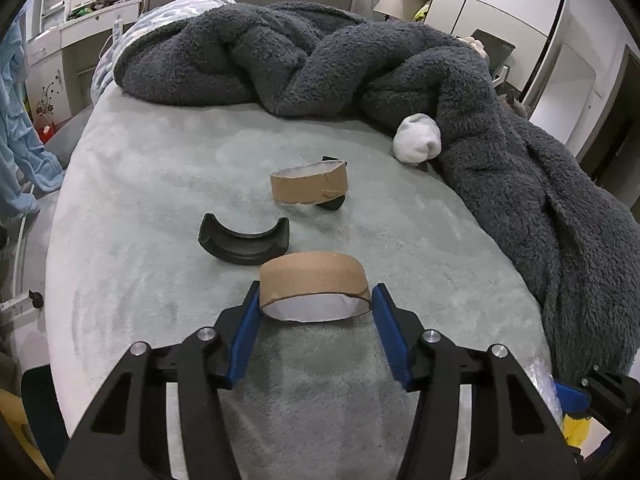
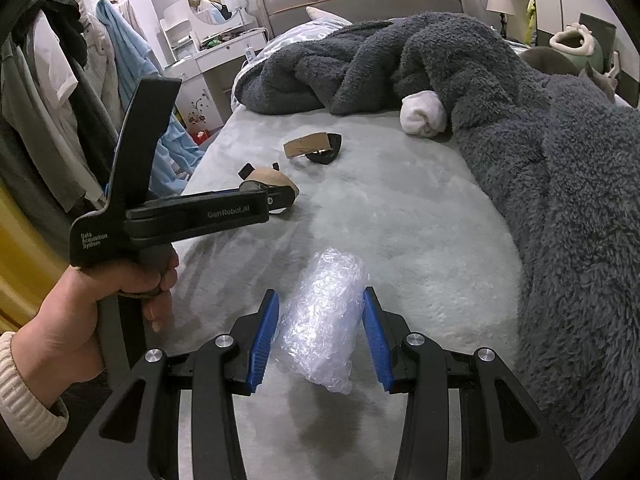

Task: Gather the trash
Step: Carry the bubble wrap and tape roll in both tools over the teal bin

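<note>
On a grey bed (image 1: 160,168), the left gripper (image 1: 316,300) clamps a cardboard ring (image 1: 314,286) between its 2 blue pads. The right gripper (image 2: 320,316), jaws apart, straddles a bubble-wrap wad (image 2: 324,320). A second ring (image 1: 308,182) and a black half-ring (image 1: 244,240) lie beyond.

Quantities on the bed (image 1: 160,168): two cardboard rings (image 1: 314,280) (image 1: 309,187), two black curved pieces (image 1: 244,238) (image 1: 334,202), one bubble-wrap wad (image 2: 324,320), one white sock ball (image 1: 417,140), one grey blanket (image 1: 320,68).
</note>
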`<state>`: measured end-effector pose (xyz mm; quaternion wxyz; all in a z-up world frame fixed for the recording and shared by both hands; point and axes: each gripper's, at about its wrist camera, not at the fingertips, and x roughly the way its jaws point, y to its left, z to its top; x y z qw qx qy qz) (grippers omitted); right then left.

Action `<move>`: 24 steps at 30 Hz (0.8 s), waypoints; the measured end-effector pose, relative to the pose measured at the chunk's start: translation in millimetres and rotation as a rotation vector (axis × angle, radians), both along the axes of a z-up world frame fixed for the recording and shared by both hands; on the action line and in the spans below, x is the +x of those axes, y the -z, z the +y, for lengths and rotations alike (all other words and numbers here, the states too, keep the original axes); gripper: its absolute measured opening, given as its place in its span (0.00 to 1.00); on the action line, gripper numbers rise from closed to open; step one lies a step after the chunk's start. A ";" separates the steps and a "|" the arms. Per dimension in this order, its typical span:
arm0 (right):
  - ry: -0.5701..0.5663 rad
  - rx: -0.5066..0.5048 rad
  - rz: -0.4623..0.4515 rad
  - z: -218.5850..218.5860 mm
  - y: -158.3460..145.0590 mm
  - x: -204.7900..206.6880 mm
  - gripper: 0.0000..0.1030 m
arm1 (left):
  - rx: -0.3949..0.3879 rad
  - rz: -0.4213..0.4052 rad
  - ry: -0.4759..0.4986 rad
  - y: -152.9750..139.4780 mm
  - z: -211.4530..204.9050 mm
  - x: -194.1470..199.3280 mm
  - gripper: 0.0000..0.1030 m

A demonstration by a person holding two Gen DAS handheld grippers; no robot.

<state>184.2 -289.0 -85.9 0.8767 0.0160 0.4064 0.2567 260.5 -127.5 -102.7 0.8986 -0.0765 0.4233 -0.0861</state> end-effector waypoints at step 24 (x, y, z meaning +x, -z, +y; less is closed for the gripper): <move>-0.040 0.138 0.026 24.4 -23.1 11.6 0.42 | 0.074 -0.043 0.056 -34.3 35.7 -67.9 0.56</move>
